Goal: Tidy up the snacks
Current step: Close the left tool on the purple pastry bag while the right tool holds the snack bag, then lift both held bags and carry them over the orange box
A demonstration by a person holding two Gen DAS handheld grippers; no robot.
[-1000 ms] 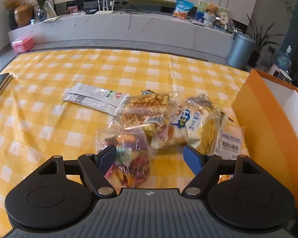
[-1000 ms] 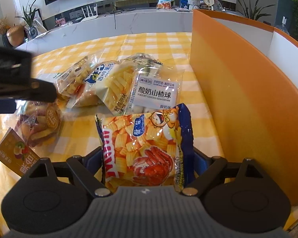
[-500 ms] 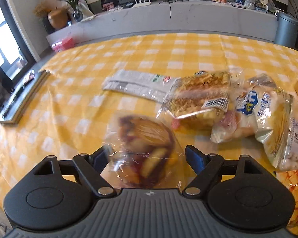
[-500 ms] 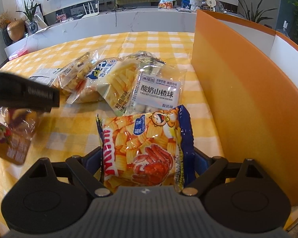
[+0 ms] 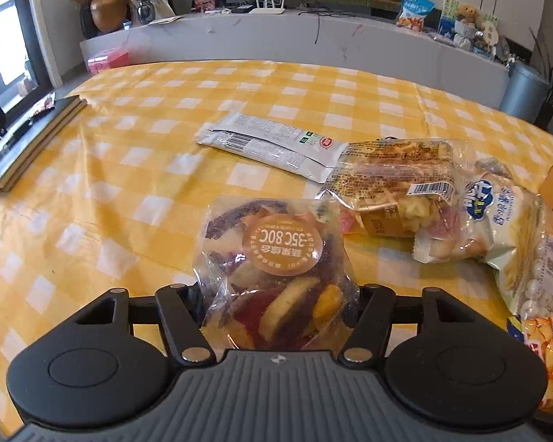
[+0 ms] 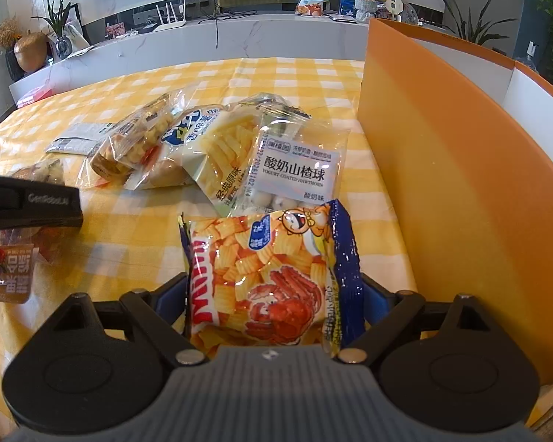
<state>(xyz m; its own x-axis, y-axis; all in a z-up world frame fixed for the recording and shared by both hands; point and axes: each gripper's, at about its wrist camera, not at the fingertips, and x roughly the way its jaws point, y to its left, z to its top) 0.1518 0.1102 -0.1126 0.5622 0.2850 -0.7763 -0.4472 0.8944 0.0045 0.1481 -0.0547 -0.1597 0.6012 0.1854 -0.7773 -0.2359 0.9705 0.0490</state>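
My left gripper (image 5: 278, 294) is shut on a clear bag of dried fruit and vegetable chips (image 5: 276, 258) with a round orange label, held above the yellow checked tablecloth (image 5: 129, 154). My right gripper (image 6: 272, 294) is shut on an orange and blue bag of crab-flavour chips (image 6: 269, 276). Ahead on the table lie a yogurt hawthorn ball bag (image 6: 295, 173), a pale chip bag (image 6: 217, 147), a clear bag of pastry snacks (image 5: 394, 184) and a flat grey and white packet (image 5: 269, 143). The left gripper body (image 6: 29, 202) shows at the left of the right wrist view.
An orange box with white inner walls (image 6: 461, 154) stands upright at the right of the table. A dark book or tablet (image 5: 29, 136) lies at the table's left edge. A white marble bench (image 5: 313, 44) runs behind the table.
My left gripper has closed on the dried fruit bag, lifted it and swung left. My right gripper has kept its hold on the crab chip bag, almost still.
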